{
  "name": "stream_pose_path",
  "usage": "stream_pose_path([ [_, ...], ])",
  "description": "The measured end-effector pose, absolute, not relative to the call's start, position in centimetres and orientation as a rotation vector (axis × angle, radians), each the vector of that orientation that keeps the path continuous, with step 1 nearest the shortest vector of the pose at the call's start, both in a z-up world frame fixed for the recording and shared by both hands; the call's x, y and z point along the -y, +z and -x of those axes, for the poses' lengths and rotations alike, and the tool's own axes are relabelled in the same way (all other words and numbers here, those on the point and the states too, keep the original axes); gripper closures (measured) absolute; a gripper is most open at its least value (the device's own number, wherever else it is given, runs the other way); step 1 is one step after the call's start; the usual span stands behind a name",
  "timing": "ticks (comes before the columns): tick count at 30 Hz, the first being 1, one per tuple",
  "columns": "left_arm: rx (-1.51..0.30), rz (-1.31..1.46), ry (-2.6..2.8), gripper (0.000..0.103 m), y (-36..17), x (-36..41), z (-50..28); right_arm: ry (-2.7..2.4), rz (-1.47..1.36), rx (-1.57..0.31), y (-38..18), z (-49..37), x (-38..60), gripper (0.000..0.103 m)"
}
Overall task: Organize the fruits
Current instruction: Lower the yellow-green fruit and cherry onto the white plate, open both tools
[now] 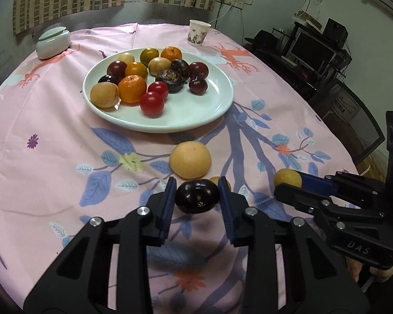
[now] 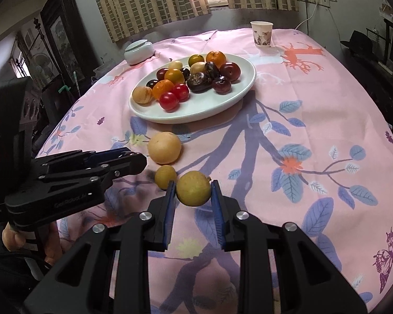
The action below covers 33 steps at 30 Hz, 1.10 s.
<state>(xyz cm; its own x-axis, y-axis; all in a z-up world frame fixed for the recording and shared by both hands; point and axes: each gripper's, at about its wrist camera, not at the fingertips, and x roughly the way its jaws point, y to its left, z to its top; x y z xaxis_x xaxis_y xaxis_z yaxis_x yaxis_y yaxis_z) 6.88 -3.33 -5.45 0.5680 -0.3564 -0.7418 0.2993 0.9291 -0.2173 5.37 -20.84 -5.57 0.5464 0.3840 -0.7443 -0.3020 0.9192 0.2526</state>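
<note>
Pinching a dark plum [image 1: 197,196] in our left gripper [image 1: 197,196] and a yellow fruit [image 2: 193,188] in our right gripper [image 2: 193,191], we judged both next needed carrying to the white plate [image 1: 212,107].

Dark plum [image 1: 197,196] and yellow-green fruit [image 2: 193,189] held aloft; tan pear [image 1: 190,160] on cloth; plate [image 1: 212,110] heaped with fruit.

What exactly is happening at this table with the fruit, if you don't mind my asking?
A person is sorting fruit with two handheld grippers. The left gripper is shut on a dark purple plum, and the right gripper is shut on a small yellow-brown round fruit. A larger pale yellow round fruit and another small yellow one lie on the pink floral tablecloth. The white round plate beyond already holds mixed fruit.
</note>
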Motion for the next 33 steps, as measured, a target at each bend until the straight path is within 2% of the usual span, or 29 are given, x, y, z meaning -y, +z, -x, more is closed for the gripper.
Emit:
stream_pose_path([
  [8, -0.827, 0.09, -0.375, 0.07, -3.6, 1.5, -5.7, 0.433, -0.077, -0.916, -5.4, -5.7, 18.9, 0.076],
  [20, -0.834, 0.102, -0.356, 0.07, -3.4, 0.7, -6.8, 0.455, -0.072, -0.924, -5.6, -6.6, 18.2, 0.076],
  [27, -0.807, 0.068, -0.345, 0.07, -1.1, 1.1, -10.6, 0.477, -0.042, -0.838, -2.9, -10.1, 17.8, 0.076],
  [33, -0.823, 0.037, -0.324, 0.07, -0.6, 1.9, -16.4, 0.466, -0.013, -0.836, -2.8, -15.4, 17.2, 0.076],
])
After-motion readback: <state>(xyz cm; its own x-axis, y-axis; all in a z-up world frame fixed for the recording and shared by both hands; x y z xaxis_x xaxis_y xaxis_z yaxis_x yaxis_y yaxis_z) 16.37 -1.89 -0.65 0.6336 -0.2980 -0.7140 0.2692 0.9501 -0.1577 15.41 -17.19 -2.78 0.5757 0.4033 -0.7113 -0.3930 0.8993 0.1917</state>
